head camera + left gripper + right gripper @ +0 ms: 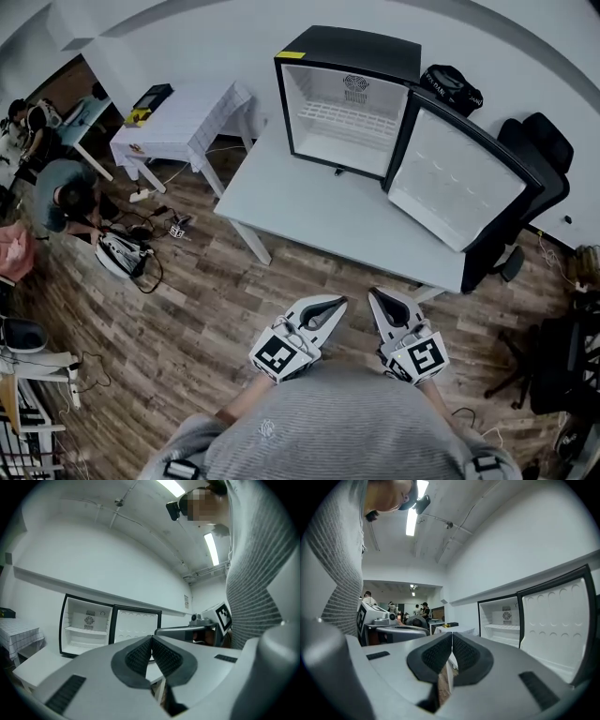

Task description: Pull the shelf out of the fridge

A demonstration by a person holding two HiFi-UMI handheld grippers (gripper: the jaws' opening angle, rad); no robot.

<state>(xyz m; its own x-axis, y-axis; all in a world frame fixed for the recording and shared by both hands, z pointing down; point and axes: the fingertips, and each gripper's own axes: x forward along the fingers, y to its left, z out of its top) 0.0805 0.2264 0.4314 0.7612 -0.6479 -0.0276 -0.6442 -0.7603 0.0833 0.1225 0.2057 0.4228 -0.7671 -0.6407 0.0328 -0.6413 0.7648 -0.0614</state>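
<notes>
Head view: we see the mini fridge [349, 49] on the far white table [309, 202], its door [459, 183] open to the right and the wire shelf [352, 117] seated inside. The left gripper [334, 304] and right gripper [377, 296] hover near us, short of the table.
Left gripper view: jaws pressed together, empty.
Right gripper view: jaws pressed together, empty.

Head view steeply down from afar, both gripper views level, all sharing fridge [342, 103]

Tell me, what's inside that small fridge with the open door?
Inside the fridge: one white wire shelf and a round vent at the back, no food visible. The shelf partly covers the space beneath it.
</notes>
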